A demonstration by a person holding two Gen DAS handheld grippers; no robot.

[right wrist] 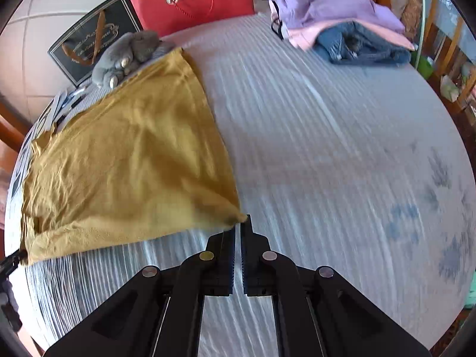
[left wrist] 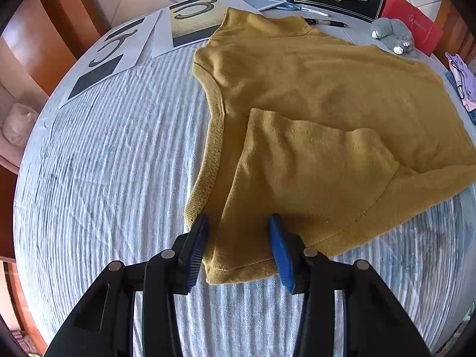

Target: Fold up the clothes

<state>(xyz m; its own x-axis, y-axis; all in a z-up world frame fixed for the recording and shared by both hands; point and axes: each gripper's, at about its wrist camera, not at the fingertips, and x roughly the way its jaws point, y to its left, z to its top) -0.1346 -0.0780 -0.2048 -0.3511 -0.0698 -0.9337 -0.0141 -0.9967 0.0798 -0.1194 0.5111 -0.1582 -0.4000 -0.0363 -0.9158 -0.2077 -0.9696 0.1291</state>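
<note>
I am holding my left gripper (left wrist: 238, 223) partly open astride the near sleeve end of the mustard shirt (left wrist: 312, 89) lying spread on the striped tablecloth (left wrist: 119, 163), while my right gripper (right wrist: 238, 226) is pinching shut on the shirt's near corner at its tips.

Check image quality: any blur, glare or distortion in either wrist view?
Left wrist view: sharp, strong fisheye bending, soft shadow under the folded sleeve of the mustard shirt. Right wrist view: motion blur streaks the striped bedsheet, and the shirt corner by the right gripper is smeared.
</note>
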